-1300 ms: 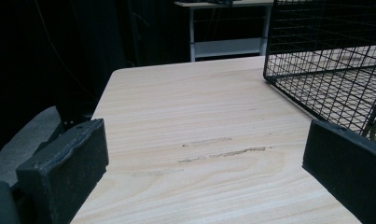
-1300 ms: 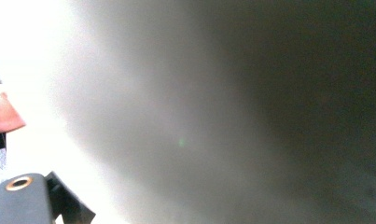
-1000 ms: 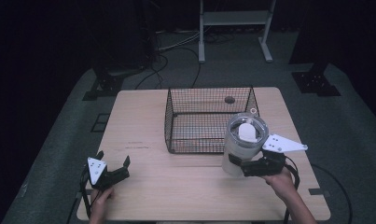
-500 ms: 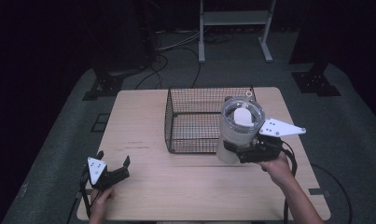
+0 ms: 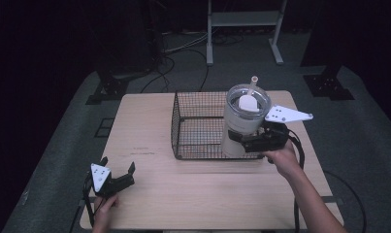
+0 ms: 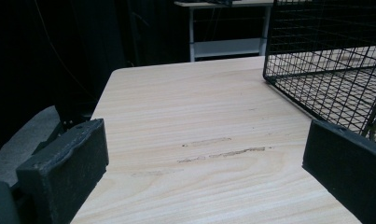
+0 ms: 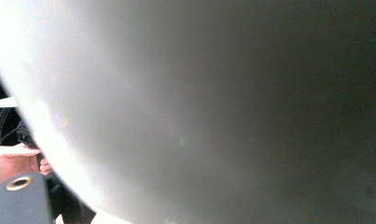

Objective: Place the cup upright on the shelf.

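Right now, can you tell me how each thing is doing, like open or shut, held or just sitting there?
Jar: upright, lid on, held up at the basket's front right corner.
Scoop: inside the jar, under the lid.
Wire basket: open top, resting on the table.
Right gripper: shut on the jar.
Left gripper: open, holding nothing, at the table's front left.
Table: wooden, scuffed.

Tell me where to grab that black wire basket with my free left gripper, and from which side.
Probably the basket's near-left top rim. The walls are thin open mesh, so the jaws can straddle one wire from above. The left gripper is open and nearest that corner, with bare table between; the right gripper already holds the cup at the right side.
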Available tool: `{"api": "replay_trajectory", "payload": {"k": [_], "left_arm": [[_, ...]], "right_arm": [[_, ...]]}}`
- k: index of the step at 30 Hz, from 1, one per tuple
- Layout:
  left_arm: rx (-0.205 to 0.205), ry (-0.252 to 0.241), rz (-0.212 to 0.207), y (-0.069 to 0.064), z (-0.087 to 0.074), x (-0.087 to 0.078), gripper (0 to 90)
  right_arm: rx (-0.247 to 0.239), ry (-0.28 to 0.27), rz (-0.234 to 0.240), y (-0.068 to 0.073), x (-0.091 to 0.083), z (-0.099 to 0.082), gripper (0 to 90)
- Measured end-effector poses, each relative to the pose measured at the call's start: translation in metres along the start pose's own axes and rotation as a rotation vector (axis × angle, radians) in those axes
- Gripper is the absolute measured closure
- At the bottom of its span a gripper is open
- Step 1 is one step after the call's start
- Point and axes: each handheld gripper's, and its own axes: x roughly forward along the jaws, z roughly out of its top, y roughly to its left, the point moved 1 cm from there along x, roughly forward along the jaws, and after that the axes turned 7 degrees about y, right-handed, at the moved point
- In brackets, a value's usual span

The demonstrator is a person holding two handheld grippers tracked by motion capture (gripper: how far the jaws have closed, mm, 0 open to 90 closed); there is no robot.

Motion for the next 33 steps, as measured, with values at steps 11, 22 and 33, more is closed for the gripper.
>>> {"api": "replay_trajectory", "payload": {"k": [11,22,33], "left_arm": [[-0.004,-0.001,-0.004,0.000,0.000,0.000,0.0],[-0.006,-0.004,-0.004,0.001,0.000,0.000,0.0],[-0.008,-0.002,-0.006,0.001,0.000,0.000,0.0]], "right_arm": [[-0.004,0.009,0.001,-0.012,0.019,0.019,9.5],[0.000,0.041,0.003,-0.021,0.045,0.031,9.5],[-0.012,0.055,0.007,-0.031,0.077,0.049,9.5]]}}
